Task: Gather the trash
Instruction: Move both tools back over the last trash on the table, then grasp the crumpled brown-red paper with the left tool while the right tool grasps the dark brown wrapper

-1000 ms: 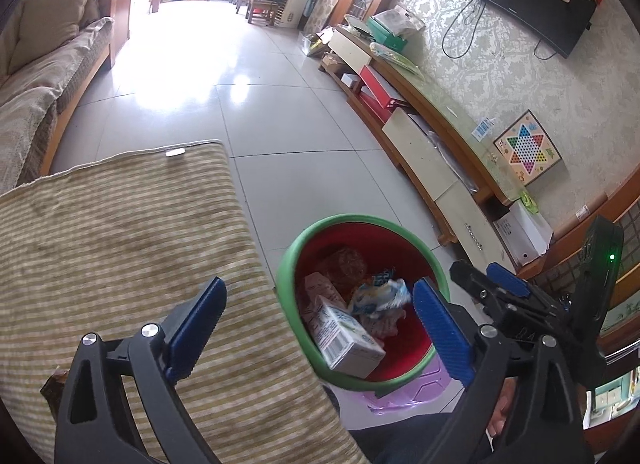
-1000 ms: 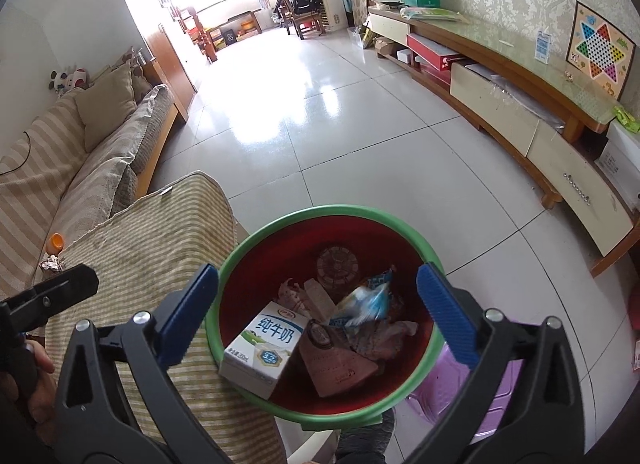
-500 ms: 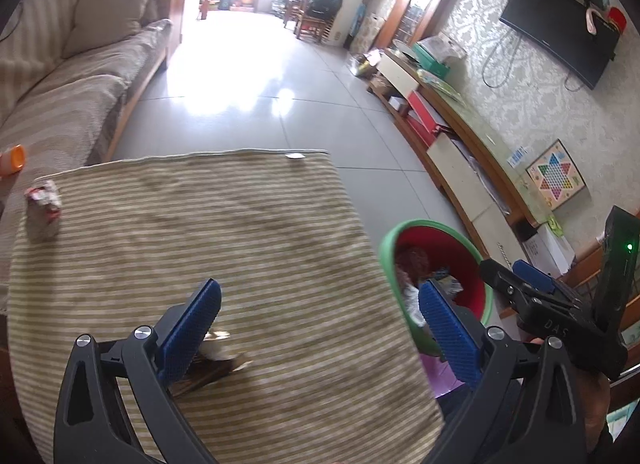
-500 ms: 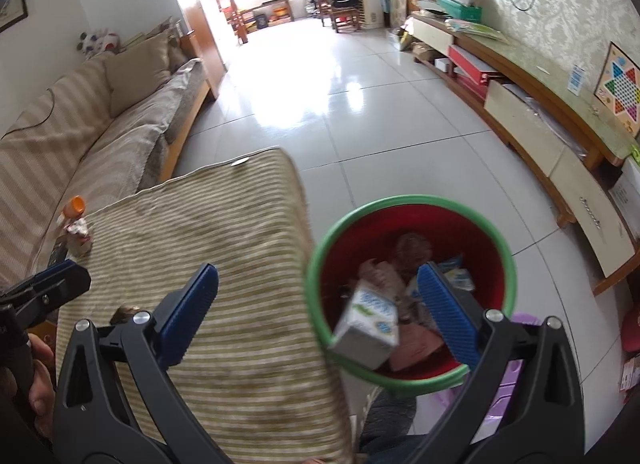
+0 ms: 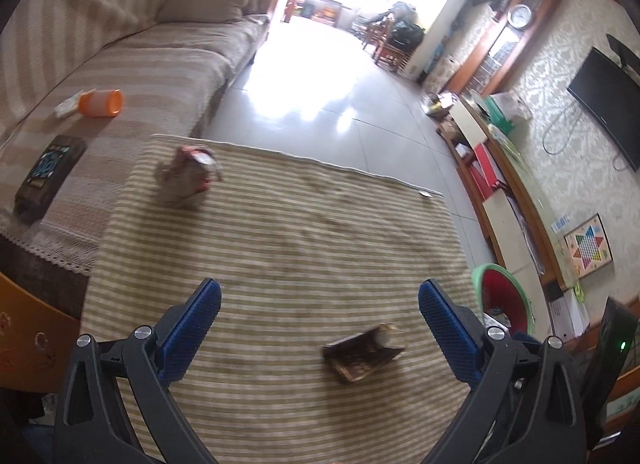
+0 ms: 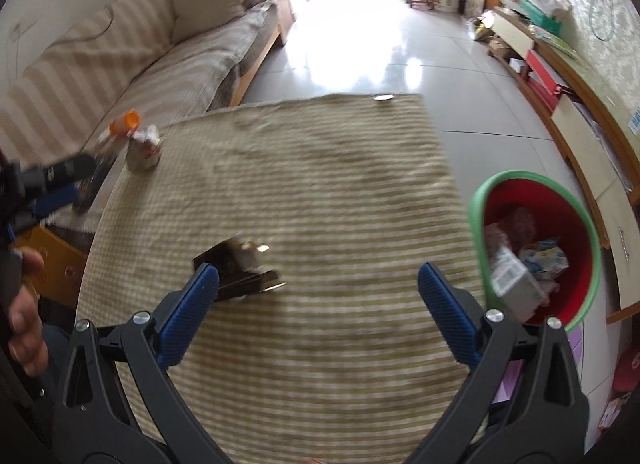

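Striped cloth on the tabletop (image 5: 280,264) is carrying a dark flattened wrapper (image 5: 362,354) just ahead of the empty, wide-apart left tool (image 5: 319,324) and right tool (image 6: 318,300), so either should be lowering squarely over it, though blur is hiding what it and the crumpled packet (image 5: 188,176) are.

The cloth (image 5: 304,232) on the table is striped in beige and olive-green. The bin (image 6: 536,248) is red inside, and its rim is green. The dark brown carton (image 5: 362,352) is seen flattened. Blue pads (image 5: 192,328) are carried on black gripper arms. The sofa (image 5: 120,44) is covered in cream and tan stripes. An orange cup (image 5: 102,103) is seen on it.
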`<act>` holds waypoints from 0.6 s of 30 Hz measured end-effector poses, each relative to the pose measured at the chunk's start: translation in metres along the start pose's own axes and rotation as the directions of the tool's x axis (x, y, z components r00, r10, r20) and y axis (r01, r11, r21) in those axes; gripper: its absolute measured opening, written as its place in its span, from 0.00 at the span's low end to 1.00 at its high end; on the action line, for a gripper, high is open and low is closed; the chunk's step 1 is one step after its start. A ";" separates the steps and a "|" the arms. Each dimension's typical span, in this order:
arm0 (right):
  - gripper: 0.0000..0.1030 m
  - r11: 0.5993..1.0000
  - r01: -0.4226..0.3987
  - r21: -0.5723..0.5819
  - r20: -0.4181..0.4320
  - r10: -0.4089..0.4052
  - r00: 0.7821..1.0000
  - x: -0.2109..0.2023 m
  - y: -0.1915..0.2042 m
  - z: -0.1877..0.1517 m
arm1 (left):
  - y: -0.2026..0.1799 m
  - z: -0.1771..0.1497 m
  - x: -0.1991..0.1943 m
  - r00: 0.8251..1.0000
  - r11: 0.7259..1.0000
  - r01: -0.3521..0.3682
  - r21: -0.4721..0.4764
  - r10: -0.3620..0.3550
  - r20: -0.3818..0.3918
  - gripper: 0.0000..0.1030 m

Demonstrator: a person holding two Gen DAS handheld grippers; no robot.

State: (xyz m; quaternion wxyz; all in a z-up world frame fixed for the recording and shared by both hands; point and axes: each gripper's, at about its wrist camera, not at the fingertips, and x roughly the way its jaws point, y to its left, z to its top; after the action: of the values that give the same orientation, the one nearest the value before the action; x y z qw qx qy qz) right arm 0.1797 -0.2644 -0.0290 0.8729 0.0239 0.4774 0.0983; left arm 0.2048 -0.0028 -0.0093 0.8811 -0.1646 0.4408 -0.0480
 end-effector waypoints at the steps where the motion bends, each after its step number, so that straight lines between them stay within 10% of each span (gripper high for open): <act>1: 0.95 1.000 -0.006 -0.017 -0.010 0.006 1.000 0.005 0.009 -0.003 | 0.008 0.001 -0.001 1.000 1.000 -0.006 -0.008 0.006 0.003 0.92; 18: 0.95 0.990 -0.051 -0.128 -0.093 0.039 0.995 0.073 0.071 -0.005 | 0.067 0.049 0.042 0.994 0.994 -0.105 -0.030 0.106 0.002 0.92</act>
State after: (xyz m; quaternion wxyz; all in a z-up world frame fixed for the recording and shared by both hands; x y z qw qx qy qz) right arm 0.2031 -0.1815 -0.0822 0.8477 -0.0267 0.5081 0.1500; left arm 0.2653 0.0631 -0.0364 0.8806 -0.1544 0.4480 0.0055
